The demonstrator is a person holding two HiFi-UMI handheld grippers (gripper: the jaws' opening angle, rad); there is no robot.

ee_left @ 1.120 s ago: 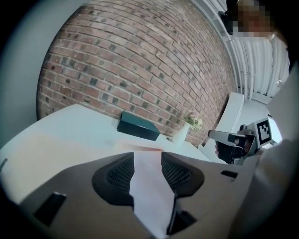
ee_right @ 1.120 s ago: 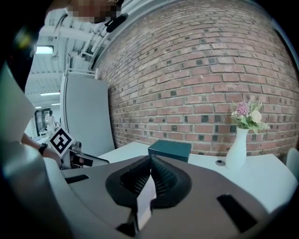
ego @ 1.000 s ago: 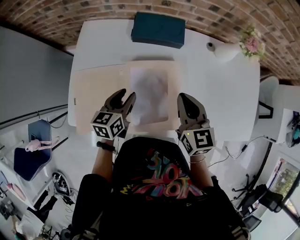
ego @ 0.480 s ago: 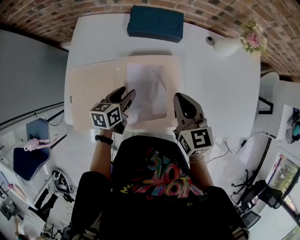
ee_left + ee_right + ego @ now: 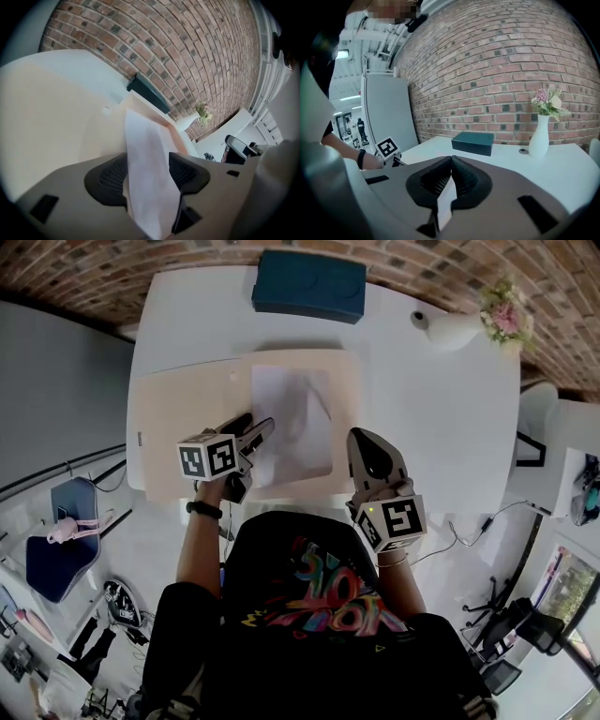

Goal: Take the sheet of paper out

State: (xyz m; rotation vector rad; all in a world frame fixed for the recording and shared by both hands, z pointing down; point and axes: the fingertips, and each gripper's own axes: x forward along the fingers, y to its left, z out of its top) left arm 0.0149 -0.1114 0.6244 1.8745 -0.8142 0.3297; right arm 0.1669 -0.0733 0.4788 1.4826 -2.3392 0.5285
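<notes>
- Sheet of paper (image 5: 292,423) lies in open beige folder (image 5: 187,418)
- left gripper (image 5: 262,430) jaws opening, sheet loose between them
- right gripper (image 5: 367,448) clenched on folder's edge

Black graphic shirt (image 5: 319,615), black wristband (image 5: 204,510), grey left tongs (image 5: 255,427).

**Paper Lay Loose on the Open Folder**

You had the sheet of paper (image 5: 298,423) lying on the right-hand leaf of the open beige folder (image 5: 183,427). It was white, with a faint grey crease or shadow across its middle. Its long sides ran away from you, and a beige margin showed beyond its far and right edges. Its near left edge passed between the jaws of your left gripper (image 5: 258,429). The jaws were opening, with a pad on either side of the sheet and neither pressing on it.
</notes>
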